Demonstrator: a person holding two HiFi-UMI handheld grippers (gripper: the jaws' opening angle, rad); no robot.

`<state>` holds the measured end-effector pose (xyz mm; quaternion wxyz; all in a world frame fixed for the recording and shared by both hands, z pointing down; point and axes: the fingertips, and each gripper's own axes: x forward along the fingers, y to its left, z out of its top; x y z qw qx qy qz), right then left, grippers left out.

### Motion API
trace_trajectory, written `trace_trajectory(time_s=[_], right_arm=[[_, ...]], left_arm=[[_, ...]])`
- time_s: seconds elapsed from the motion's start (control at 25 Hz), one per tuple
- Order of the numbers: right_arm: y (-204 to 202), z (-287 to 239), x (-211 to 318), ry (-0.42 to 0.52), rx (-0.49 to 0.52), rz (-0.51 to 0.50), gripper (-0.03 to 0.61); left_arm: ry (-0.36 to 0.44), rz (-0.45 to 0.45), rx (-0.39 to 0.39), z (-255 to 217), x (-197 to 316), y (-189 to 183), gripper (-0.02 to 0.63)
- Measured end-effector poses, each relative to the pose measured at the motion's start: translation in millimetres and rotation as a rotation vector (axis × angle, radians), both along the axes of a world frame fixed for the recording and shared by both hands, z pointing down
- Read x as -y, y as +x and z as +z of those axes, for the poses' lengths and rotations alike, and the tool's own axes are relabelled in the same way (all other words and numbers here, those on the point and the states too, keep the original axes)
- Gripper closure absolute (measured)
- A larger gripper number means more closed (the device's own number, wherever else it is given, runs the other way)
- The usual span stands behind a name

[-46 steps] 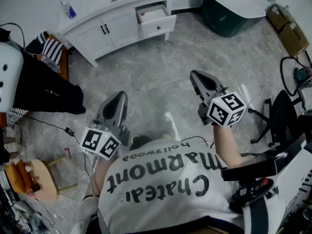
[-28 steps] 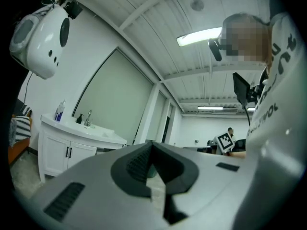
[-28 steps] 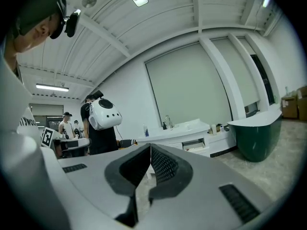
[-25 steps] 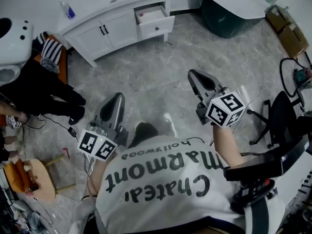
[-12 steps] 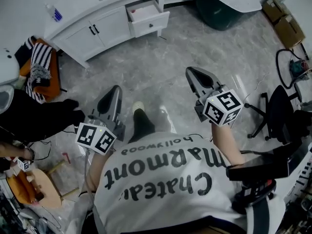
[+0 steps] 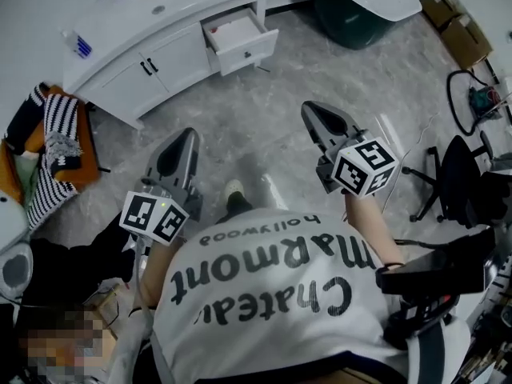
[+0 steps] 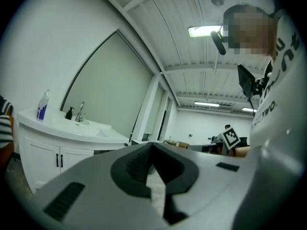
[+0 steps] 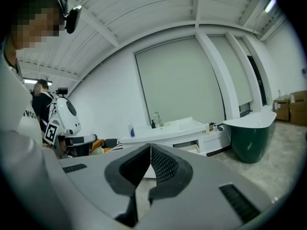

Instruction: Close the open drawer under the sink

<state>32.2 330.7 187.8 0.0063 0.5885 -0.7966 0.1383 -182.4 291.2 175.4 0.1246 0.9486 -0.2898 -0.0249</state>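
1. The white drawer with a small dark knob (image 6: 240, 34) stands pulled out at the right end of a long white vanity cabinet (image 6: 120, 86), near the top of the head view.
2. Left of the drawer, the cabinet has white cupboard doors with dark bar handles (image 6: 148, 66), which are shut.
3. The cabinet's white counter (image 6: 120, 22) carries a clear bottle with a blue label (image 6: 78, 45) near its left end. In the left gripper view a chrome tap (image 7: 80, 111) rises from it.
4. The grey left tool (image 6: 185, 134) is held over the grey marbled floor (image 6: 264, 126), with its tip turned toward the cabinet and well apart from the drawer. Its jaws are closed tip to tip and nothing is between them.
5. The grey right tool (image 6: 310, 110) is held to the right of the left one, also over the floor and well short of the drawer. Its ridged pads (image 8: 160, 164) meet at the tip and grip nothing.
6. Each tool bears a white cube with black square markers, and the person's white T-shirt with dark lettering (image 6: 264, 294) fills the lower part of the head view.
7. A dark green tub with a white rim (image 6: 352, 14) stands to the right of the cabinet.
8. A black-and-white striped cloth (image 6: 56, 134) lies at the left.
9. A black office chair (image 6: 456, 182) stands at the right edge.
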Motion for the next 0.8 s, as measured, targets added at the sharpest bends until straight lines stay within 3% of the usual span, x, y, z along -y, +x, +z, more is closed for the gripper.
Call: trace_trajectory(time_s=[0.4, 0.6, 0.8], right_arm=[[-10, -11, 62, 0.014, 0.100, 0.081, 0.566], [-19, -8, 85, 0.015, 0.102, 0.108, 0.566], [-20, -9, 94, 0.025, 0.137, 0.135, 0.566]], left_arm=[[0.024, 0.065, -0.016, -14, 76, -9, 0.606], [-0.020, 0.079, -0.019, -5, 104, -16, 0.606], [-0.055, 0.110, 0.044, 12, 124, -13, 0.606]])
